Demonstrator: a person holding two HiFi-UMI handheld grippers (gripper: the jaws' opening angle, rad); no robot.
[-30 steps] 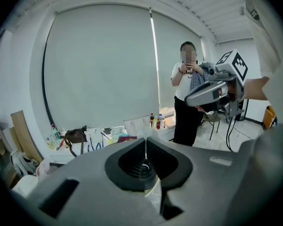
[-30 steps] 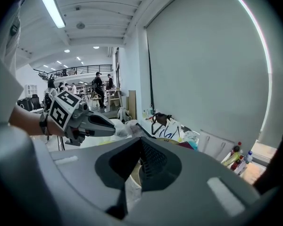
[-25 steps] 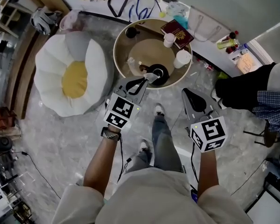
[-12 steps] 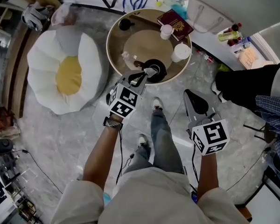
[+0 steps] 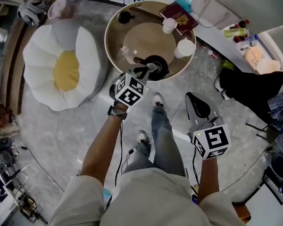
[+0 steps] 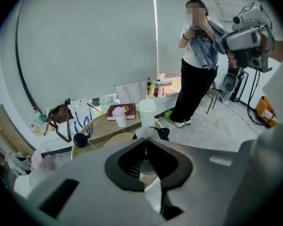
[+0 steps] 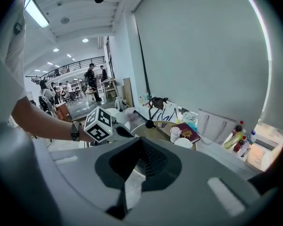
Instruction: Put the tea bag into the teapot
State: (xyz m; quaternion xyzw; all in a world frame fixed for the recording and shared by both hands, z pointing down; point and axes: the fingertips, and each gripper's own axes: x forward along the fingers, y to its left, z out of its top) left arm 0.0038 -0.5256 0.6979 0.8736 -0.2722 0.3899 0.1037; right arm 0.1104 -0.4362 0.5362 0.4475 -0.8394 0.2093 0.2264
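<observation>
The left gripper [image 5: 149,70] has its jaws pressed together on a white tea bag [image 6: 143,133], which sticks out of the jaw tips. In the head view the tea bag is at the left rim of the black teapot [image 5: 158,66]; I cannot tell if it touches the teapot. The teapot stands on the round tan table [image 5: 112,48], near the table's edge at 6 o'clock. On the same table a dark red book [image 5: 179,20] lies at 1 o'clock, a small white cup [image 5: 169,25] is just beside it, and a bigger white cup [image 5: 185,47] stands at 3 o'clock. A small black object [image 5: 124,17] is at 11 o'clock

The right gripper [image 5: 192,97] is well apart from the table, at 5 o'clock from the teapot, over the floor. Its jaws are closed with nothing between them

A cushion shaped like a fried egg [image 5: 61,65] lies on the floor at 9 o'clock from the table. In the left gripper view a person [image 6: 198,65] stands behind the table
</observation>
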